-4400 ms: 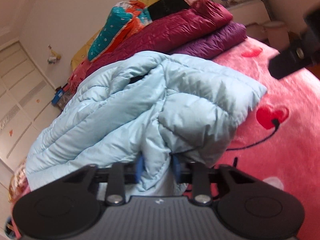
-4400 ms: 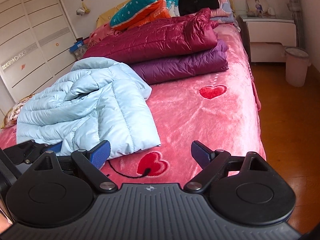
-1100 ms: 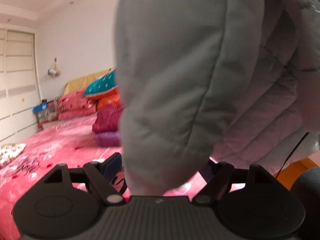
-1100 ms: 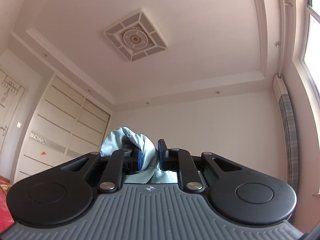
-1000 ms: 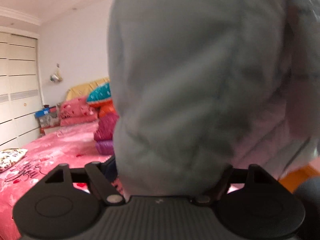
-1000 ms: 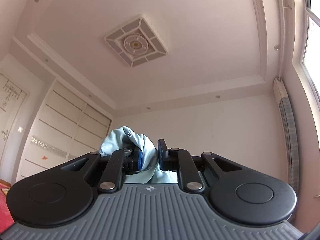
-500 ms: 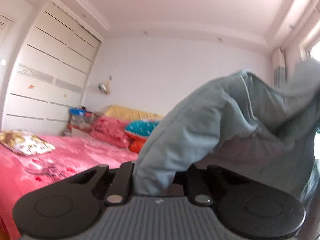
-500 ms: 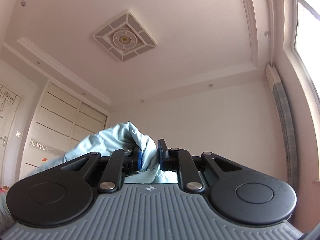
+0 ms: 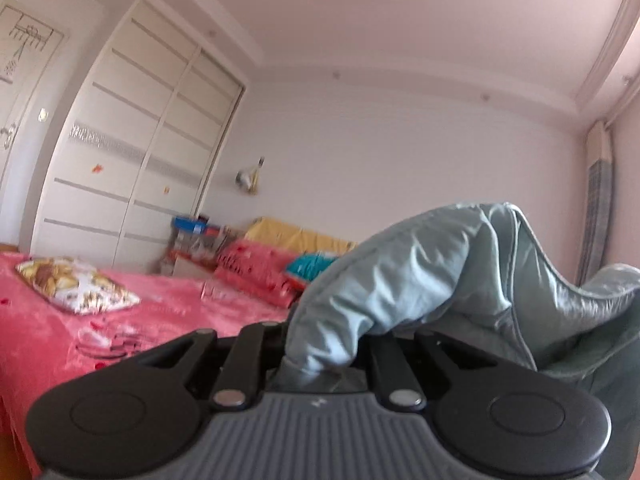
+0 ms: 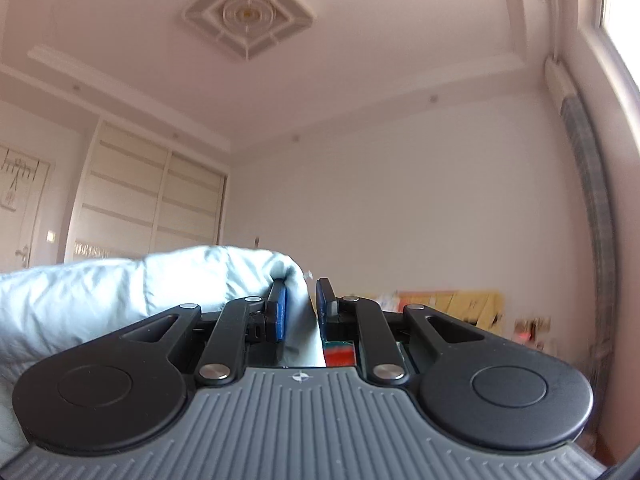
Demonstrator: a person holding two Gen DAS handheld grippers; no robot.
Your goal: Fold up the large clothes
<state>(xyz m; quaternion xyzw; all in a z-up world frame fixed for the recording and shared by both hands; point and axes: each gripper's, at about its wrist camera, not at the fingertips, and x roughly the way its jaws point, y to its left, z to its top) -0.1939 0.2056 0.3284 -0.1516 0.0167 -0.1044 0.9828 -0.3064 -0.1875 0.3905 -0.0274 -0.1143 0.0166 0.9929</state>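
Left gripper: the left gripper (image 9: 324,344) is pinching a bunched fold of the pale blue down jacket (image 9: 420,280), its jaws drawn close together with the fabric wedged between them and hiding the pads.
Right gripper: the right gripper (image 10: 302,308) is clamping a thin edge of the same jacket (image 10: 120,300) between its blue pads (image 10: 280,312), the jaws standing almost together.
Jacket, left wrist view: the padded cloth is arching up out of the jaws toward 1 o'clock and spilling away to 3 o'clock, where it is filling the right edge of the frame, held clear of the bed.
Jacket, right wrist view: the bulk is billowing out from the jaws toward 9 o'clock, running off the left edge.
Bed: a pink bedspread (image 9: 48,332) is lying at 9 o'clock of the left gripper, with a floral pillow (image 9: 76,290) resting on it.
Bedding pile: pink, teal and yellow bedding (image 9: 276,264) is sitting at 11 o'clock, partly behind the jacket.
Room: a white panelled wardrobe (image 9: 132,168) is standing at 10 o'clock; a square ceiling fitting (image 10: 248,14) is showing at 12 o'clock in the right wrist view.
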